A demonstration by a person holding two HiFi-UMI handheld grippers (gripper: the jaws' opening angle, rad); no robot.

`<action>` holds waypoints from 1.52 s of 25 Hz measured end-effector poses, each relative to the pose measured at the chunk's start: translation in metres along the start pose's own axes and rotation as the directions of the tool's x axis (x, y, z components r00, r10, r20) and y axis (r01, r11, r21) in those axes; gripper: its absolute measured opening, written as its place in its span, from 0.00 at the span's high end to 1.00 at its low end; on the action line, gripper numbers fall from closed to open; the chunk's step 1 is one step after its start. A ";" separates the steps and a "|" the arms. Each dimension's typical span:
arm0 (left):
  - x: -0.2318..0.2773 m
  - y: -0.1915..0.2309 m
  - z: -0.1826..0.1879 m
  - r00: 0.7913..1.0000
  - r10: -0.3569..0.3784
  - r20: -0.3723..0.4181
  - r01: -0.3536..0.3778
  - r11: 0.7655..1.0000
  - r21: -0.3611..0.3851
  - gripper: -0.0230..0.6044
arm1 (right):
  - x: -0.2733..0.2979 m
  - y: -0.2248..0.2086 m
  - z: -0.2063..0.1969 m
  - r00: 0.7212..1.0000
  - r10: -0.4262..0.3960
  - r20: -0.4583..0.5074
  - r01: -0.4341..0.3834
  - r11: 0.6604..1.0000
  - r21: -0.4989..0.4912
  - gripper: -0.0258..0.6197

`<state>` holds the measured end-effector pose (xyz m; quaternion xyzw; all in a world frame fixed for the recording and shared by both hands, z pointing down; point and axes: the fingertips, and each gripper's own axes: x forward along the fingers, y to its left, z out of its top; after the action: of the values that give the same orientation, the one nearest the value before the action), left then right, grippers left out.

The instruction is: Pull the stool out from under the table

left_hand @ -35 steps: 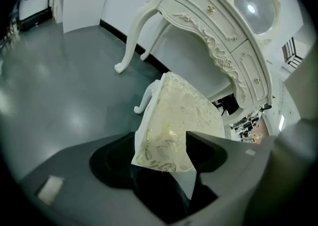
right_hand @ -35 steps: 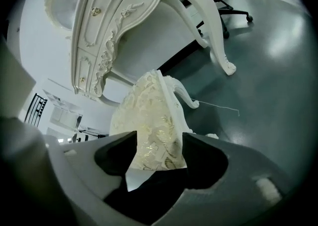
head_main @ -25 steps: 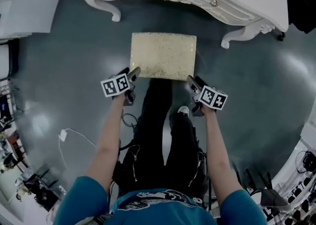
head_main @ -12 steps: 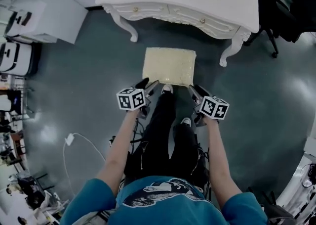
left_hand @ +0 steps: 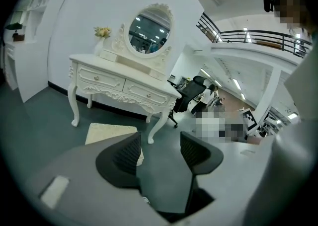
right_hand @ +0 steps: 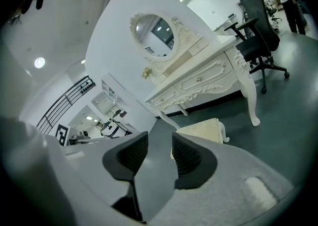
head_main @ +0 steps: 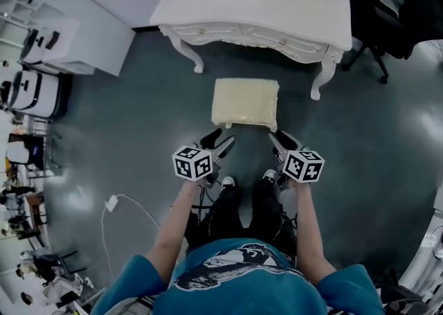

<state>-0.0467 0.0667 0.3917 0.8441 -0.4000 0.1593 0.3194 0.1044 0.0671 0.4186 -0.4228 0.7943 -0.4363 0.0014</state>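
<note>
Glossy grey-green floor [head_main: 104,113] fills the head view, catching soft light, with a white plug and cable [head_main: 111,203] at lower left. At the top stands a white worktop [head_main: 256,2] with carved drawer fronts, curved legs and an oval mirror [left_hand: 150,25]; a black office chair [head_main: 377,23] sits at upper right. The stool [head_main: 245,102], a rectangular cushion in pale cream textured fabric, stands at centre, just below the worktop's front edge. The left tool [head_main: 220,139] and right tool [head_main: 280,140] hover just below the stool, apart from it; each tool's ribbed black jaws are apart and closing, with nothing between them.
</note>
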 end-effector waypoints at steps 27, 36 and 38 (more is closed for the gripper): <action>-0.145 -0.012 0.003 0.988 -0.126 0.085 0.100 0.961 0.256 0.69 | -0.022 0.177 -0.033 0.995 0.018 0.098 -0.004 0.989 -0.148 0.77; -0.195 -0.012 0.010 0.975 -0.161 0.154 0.112 0.950 0.291 0.80 | -0.019 0.236 -0.045 0.992 0.051 0.114 -0.021 0.968 -0.250 0.87; -0.204 -0.011 0.009 0.972 -0.163 0.168 0.108 0.949 0.297 0.83 | -0.019 0.245 -0.051 0.992 0.062 0.112 -0.032 0.966 -0.256 0.89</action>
<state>-0.1660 0.1827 0.2737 0.9184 -0.3423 0.1114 0.1645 -0.0667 0.1796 0.2732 -0.4258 0.8519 -0.3048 0.0049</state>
